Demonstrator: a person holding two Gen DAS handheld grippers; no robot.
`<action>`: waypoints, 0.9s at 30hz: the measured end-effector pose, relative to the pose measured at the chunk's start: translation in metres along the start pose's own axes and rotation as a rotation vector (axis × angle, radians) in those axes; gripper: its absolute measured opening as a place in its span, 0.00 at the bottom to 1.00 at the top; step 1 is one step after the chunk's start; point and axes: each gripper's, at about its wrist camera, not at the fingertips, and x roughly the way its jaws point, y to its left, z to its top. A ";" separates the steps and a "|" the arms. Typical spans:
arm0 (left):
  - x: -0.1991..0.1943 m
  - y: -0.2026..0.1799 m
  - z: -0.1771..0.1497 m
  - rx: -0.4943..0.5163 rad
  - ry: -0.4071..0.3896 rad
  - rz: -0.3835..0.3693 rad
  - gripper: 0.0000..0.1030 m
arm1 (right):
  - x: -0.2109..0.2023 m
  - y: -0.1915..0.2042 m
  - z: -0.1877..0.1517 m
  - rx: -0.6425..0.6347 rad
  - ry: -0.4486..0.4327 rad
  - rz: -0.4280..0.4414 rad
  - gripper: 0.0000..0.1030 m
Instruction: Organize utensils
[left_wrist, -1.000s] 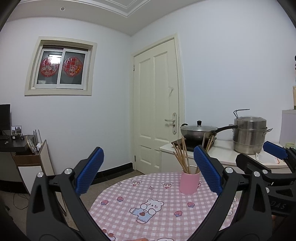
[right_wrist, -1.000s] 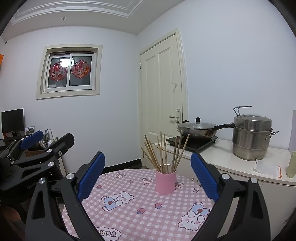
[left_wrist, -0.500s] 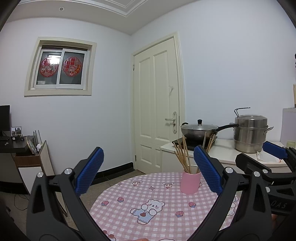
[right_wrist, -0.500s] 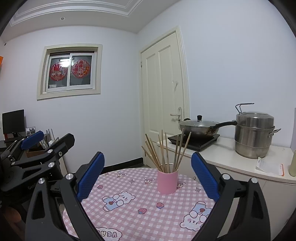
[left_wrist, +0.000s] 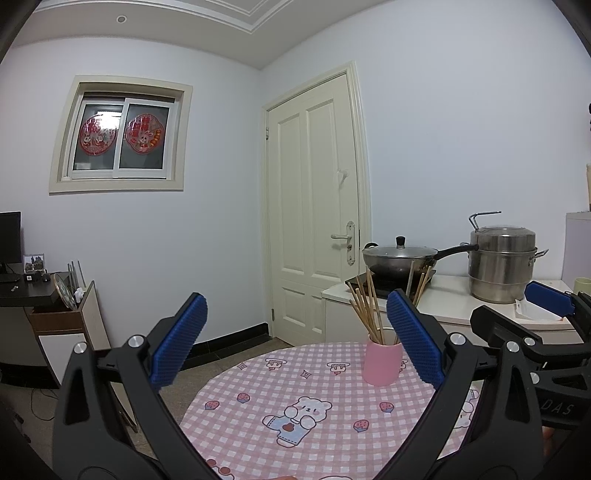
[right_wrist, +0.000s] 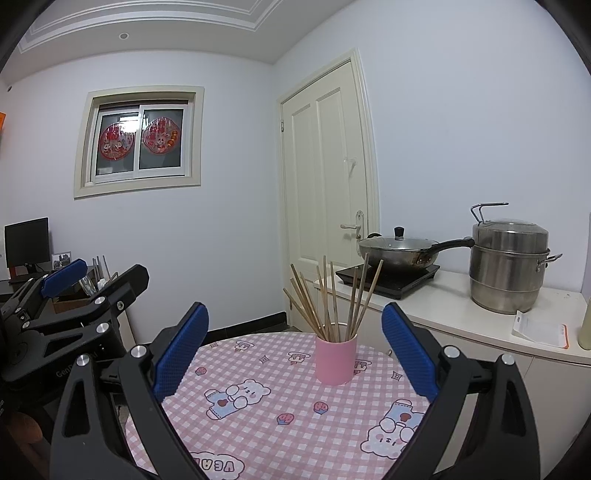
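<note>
Both claws, left claw (left_wrist: 295, 341) and right claw (right_wrist: 295, 349), spread apart, empty; chopsticks (right_wrist: 328, 299) upright in pink cup (right_wrist: 335, 360) just ahead, between right claw's pads; best approached level, slowly.

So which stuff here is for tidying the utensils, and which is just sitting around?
For the job:
- chopsticks, standing in the cup
- pink cup on the checked tablecloth
- left gripper and right gripper, both open and empty

Just sitting around:
- wok with its lid on
- steel steamer pot
- white packet on the counter
- monitor
</note>
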 end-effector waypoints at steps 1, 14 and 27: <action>0.000 0.000 0.000 0.000 0.000 0.000 0.93 | 0.000 0.000 0.000 0.000 0.001 0.000 0.89; -0.001 -0.001 -0.002 0.011 -0.001 0.006 0.93 | 0.000 -0.001 -0.002 0.004 0.005 0.001 0.89; -0.002 -0.002 -0.004 0.017 -0.006 0.008 0.94 | 0.000 -0.001 -0.004 0.004 0.012 -0.001 0.89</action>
